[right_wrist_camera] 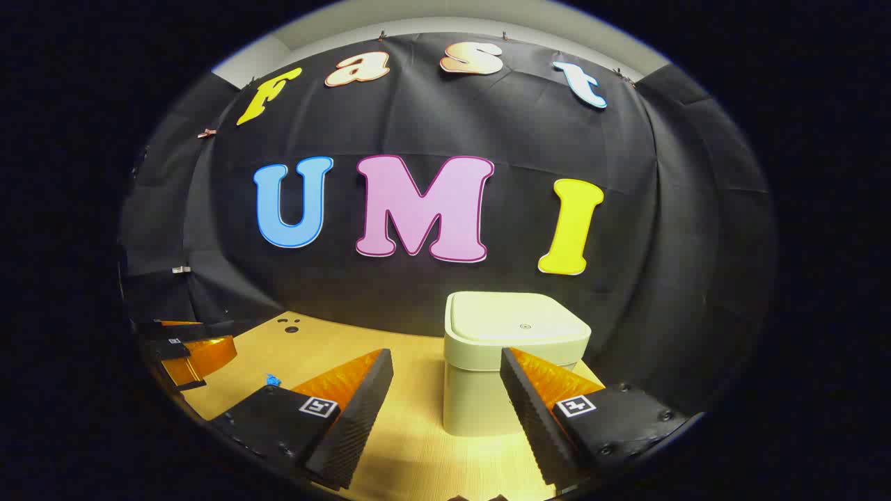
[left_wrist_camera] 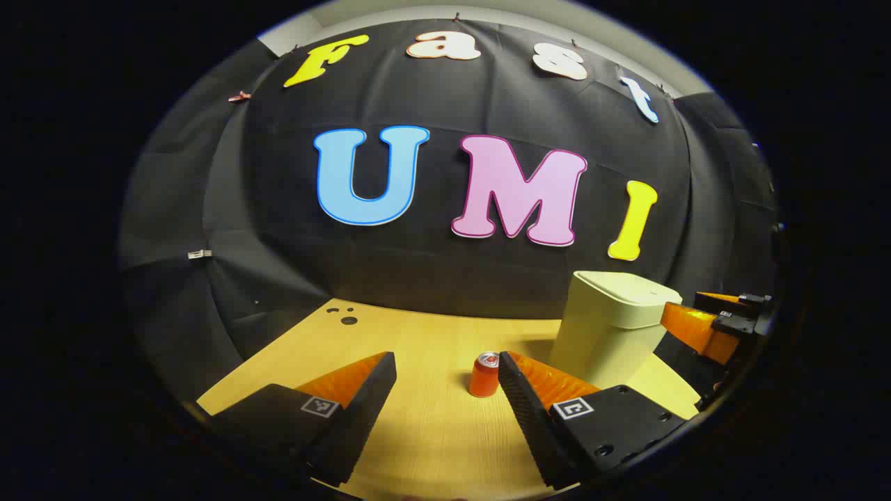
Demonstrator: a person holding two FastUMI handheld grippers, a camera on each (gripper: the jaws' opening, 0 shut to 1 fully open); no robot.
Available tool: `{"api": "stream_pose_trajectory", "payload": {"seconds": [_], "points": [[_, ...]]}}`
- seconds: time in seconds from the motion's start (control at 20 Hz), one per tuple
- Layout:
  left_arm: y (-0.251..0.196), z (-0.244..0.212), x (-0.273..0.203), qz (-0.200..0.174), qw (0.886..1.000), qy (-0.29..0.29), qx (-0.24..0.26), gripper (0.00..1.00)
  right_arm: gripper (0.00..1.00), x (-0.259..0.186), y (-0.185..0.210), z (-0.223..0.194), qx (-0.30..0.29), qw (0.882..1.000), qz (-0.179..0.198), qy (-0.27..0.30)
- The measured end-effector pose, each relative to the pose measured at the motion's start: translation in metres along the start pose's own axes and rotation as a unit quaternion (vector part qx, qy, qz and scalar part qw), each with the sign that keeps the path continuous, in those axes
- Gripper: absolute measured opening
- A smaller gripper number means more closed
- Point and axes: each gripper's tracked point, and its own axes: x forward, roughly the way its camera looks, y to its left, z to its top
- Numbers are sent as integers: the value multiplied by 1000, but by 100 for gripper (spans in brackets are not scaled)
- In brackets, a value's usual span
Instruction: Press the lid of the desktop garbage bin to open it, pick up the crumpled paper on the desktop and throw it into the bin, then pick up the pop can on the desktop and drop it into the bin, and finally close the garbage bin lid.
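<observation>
A pale cream garbage bin (left_wrist_camera: 612,327) stands at the right of the wooden desk, its lid (right_wrist_camera: 518,323) down and flat. A small orange pop can (left_wrist_camera: 484,374) stands upright left of the bin, just ahead of my left gripper (left_wrist_camera: 447,379), which is open with nothing between its fingers. My right gripper (right_wrist_camera: 445,379) is open too and faces the bin (right_wrist_camera: 511,362) from close in front, its fingers apart from the bin wall. The right gripper (left_wrist_camera: 710,321) also shows beside the bin in the left gripper view. A small blue scrap (right_wrist_camera: 273,380) lies on the desk at the left.
The light wooden desk (left_wrist_camera: 431,431) ends at the black cloth wall behind. Dark round holes (left_wrist_camera: 346,314) mark its far left corner. The left gripper (right_wrist_camera: 188,351) shows at the left edge of the right gripper view.
</observation>
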Motion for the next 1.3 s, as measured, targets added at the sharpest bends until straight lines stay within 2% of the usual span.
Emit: {"api": "stream_pose_trajectory", "payload": {"seconds": [0.45, 1.3], "points": [[-10, -6, 16, -20, 1000, 11, 8, 95, 98, 14, -10, -7, 9, 1000, -15, 11], [-22, -10, 20, -50, 998, 18, 18, 95, 98, 15, -6, -13, 12, 1000, -17, 21]]}}
